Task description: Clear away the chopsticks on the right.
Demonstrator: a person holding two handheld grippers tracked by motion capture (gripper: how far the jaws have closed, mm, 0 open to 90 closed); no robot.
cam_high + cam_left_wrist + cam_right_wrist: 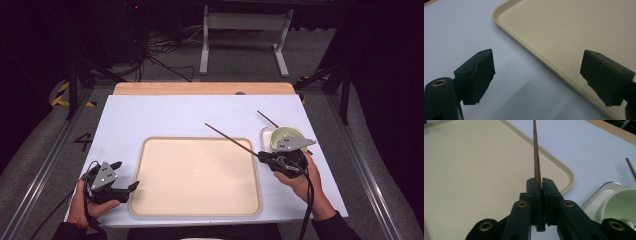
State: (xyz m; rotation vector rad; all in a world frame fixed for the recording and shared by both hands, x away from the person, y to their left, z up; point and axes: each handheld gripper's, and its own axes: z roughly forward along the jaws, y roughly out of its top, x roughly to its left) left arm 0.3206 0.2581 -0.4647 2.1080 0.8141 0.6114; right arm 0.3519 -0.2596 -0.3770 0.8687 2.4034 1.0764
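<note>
The thin chopstick (537, 162) could twist or slip out, because the right gripper (264, 157) pinches only its near end. It sticks out far and left over the tray (150, 200). The left gripper (125, 176), jaws wide and holding nothing, rests by the tray's near left corner.

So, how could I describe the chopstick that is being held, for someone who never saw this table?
Find the beige tray on the white table. The held chopstick slants over its far right corner, clamped in the right hand-held gripper. The other chopstick lies untouched by the green cup.
</note>
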